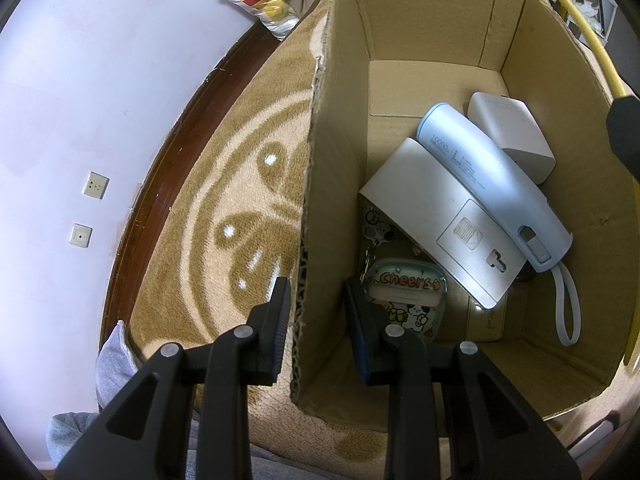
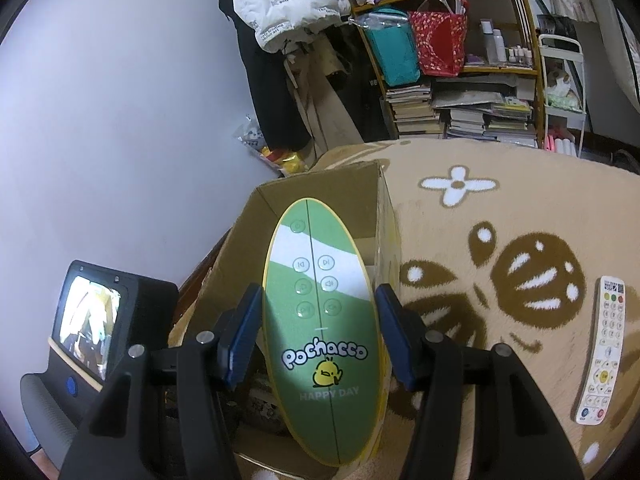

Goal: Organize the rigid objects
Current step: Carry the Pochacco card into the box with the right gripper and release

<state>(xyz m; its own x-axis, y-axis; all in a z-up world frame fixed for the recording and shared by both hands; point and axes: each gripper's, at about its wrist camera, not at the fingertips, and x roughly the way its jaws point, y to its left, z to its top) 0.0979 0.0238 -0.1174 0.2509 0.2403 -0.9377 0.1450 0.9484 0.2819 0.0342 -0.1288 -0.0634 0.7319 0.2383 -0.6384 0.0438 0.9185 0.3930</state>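
Note:
An open cardboard box [image 1: 432,20] stands on a beige patterned rug [image 1: 240,200]. Inside lie a light-blue power bank [image 1: 492,176], a flat white power bank [image 1: 436,220], a white charger block [image 1: 512,132] and a clear "Cheers" case [image 1: 408,300] with a keychain. My left gripper [image 1: 316,292] is open and straddles the box's left wall, one finger outside and one inside. My right gripper [image 2: 318,292] is shut on a green oval "Pochacco" button device [image 2: 320,360], held upright over the box [image 2: 320,188].
A white remote control [image 2: 604,344] lies on the rug [image 2: 500,220] to the right. A black unit with a small screen [image 2: 92,320] sits left of the box. Cluttered shelves [image 2: 460,80] and hanging clothes stand behind. A white wall [image 1: 80,100] runs along the left.

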